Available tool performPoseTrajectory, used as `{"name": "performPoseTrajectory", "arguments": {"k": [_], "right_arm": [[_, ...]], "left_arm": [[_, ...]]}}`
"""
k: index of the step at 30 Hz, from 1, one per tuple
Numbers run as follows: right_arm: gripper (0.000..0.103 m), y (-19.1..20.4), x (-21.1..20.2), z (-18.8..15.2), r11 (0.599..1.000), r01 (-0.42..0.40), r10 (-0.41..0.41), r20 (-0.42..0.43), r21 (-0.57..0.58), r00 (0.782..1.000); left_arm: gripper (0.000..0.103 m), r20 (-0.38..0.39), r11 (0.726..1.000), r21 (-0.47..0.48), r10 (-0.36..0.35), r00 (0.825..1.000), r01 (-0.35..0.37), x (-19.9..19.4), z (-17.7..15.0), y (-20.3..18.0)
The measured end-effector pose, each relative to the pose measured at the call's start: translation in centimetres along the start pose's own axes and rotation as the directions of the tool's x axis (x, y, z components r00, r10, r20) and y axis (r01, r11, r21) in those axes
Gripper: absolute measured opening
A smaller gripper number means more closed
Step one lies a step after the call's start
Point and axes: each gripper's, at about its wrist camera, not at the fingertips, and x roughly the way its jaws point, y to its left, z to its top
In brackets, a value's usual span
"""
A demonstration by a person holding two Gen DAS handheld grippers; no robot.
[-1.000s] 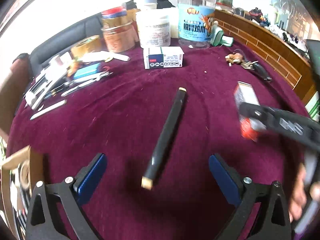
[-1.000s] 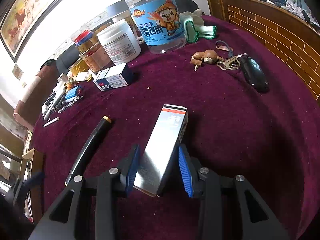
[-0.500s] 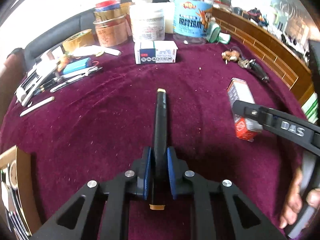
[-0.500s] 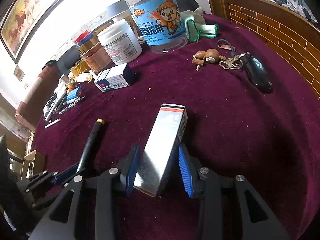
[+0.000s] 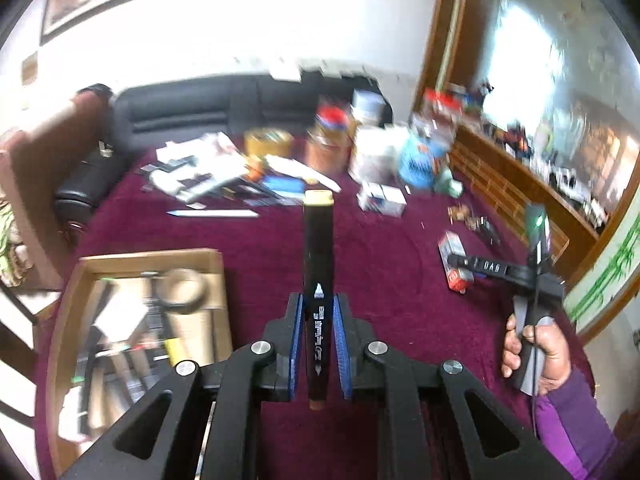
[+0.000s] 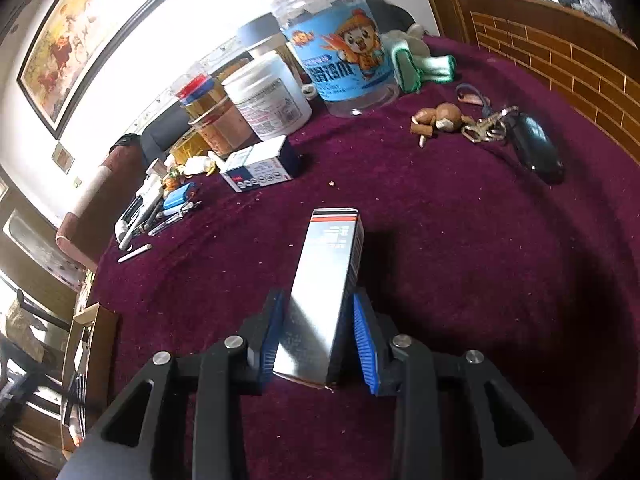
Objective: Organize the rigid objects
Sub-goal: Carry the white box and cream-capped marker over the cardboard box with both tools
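Clamping the marker [image 5: 318,280] in my left gripper [image 5: 318,344], I judged a level carry to the near-left cardboard box [image 5: 216,258] safest.

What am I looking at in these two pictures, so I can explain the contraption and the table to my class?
No robot here: a person holds a two-fingered gripper in each hand, with a fisheye camera on each looking along its fingers. In the left camera's view, the left gripper is clamped on a black marker, above a cardboard box of oddments. In the right camera's view, the right gripper has just been closing around a silver carton on the maroon tablecloth. Jars, keys and pens lie beyond.
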Motion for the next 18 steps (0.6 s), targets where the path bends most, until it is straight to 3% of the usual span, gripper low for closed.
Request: {"name": "performPoseTrajectory", "arguments": {"k": [5,9,13,18], "right_arm": [[0.033,5.0,-1.9,-1.3,0.993,-0.027,0.03,0.025,-0.117,0.999],[0.033,11.0,-3.5,-3.4,0.969,-0.097,0.097,-0.01,-0.227,0.995],[0.033,17.3,-4.1,-4.9,0.931,-0.195,0.177,-0.083,-0.308,0.981],[0.033,24.8,-3.1,-7.0,0.88,-0.315,0.255,-0.207,-0.357,0.945]], "left_arm": [[0.015,0.055,0.997,-0.075,0.026,0.998,-0.022,-4.7,-1.0,5.3],[0.015,0.092,0.99,-0.133,0.048,0.995,-0.035,-7.0,-2.0,9.2],[0.015,0.072,0.982,-0.187,0.052,0.996,-0.038,-6.5,-2.7,11.7],[0.015,0.019,0.976,-0.202,0.09,0.996,-0.085,-3.7,-2.9,14.5]]}}
